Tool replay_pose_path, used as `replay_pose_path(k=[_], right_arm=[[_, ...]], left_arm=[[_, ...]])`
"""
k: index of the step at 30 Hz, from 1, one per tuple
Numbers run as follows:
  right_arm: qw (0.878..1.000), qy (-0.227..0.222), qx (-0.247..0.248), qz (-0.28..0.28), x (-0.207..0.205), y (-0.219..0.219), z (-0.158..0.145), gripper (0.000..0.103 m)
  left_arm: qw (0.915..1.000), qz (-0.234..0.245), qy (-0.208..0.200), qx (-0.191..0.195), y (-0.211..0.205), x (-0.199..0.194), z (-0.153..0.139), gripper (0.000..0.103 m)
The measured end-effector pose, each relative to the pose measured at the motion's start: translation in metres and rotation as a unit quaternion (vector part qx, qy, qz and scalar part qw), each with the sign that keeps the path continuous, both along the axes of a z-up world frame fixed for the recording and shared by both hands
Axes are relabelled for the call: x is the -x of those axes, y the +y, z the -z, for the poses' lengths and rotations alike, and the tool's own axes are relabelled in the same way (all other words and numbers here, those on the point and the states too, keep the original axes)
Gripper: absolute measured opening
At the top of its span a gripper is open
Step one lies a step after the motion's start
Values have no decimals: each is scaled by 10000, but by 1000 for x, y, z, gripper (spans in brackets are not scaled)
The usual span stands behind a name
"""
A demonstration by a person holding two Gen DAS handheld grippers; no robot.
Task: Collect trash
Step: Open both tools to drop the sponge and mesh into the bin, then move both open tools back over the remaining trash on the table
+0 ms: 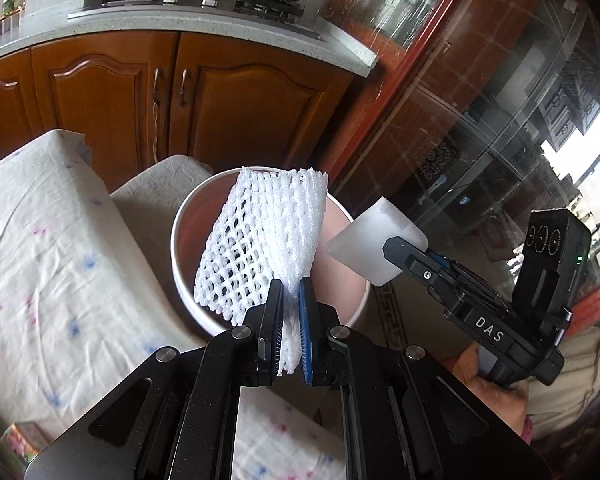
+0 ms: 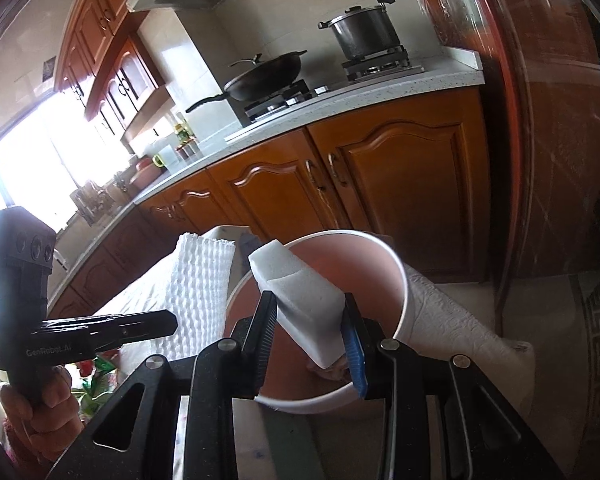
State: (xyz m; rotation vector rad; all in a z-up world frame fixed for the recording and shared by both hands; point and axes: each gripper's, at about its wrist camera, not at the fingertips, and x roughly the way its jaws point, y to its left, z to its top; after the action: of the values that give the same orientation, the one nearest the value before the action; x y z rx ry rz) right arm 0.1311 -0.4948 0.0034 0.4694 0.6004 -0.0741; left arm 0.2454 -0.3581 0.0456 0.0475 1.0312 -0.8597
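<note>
My left gripper [image 1: 290, 292] is shut on a white foam fruit net [image 1: 260, 240], which stands up over the mouth of a round bin [image 1: 180, 264] with a white rim and pink inside. The same net [image 2: 198, 284] shows left of the bin [image 2: 400, 276] in the right wrist view. My right gripper [image 2: 312, 312] is shut on a white foam block [image 2: 300, 292], held above the bin's opening. In the left wrist view that block [image 1: 374, 244] hangs just right of the bin, in the right gripper [image 1: 396, 246].
A table with a white patterned cloth [image 1: 48, 248] lies left of the bin. Wooden kitchen cabinets [image 1: 140, 100] and a counter with a stove, pan and pot [image 2: 360, 32] stand behind. A glass-fronted door [image 1: 500, 120] is to the right. Green packaging [image 2: 96, 380] lies low at left.
</note>
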Motion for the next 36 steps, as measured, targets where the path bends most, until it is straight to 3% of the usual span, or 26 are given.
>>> replay_pose_path(k=[8,11,13,15,18,22,29,36], right_arm=[[9993,369,41,-6,-21,-7,12,36],[9990,442,47,-8,-27,-9,16,42],[9988,489,8,-9,-29,-11,19,47],[9988,482,-33,-14,-28,-12,19,57],[9990,452,-59,-21,-28,-13,20,57],[9991,416,-119,-5,-24,-14,19,57],[9994,230,-242,14,-13,-5,14,76],[9995,47,-304,-119,-4,16,7,81]], left_arm=[[9994,-27,293,-200,-15,-18,30,8],[9987,-51,427,-259,-16,-24,40,17],[9985,-85,473,-278,-16,-26,45,28],[9985,-107,469,-275,-14,-27,47,31],[9983,-149,495,-257,-9,-26,48,36],[9985,-265,439,-188,5,-22,44,41],[9970,-697,323,15,45,-11,35,43],[9936,-1117,87,129,95,9,25,43]])
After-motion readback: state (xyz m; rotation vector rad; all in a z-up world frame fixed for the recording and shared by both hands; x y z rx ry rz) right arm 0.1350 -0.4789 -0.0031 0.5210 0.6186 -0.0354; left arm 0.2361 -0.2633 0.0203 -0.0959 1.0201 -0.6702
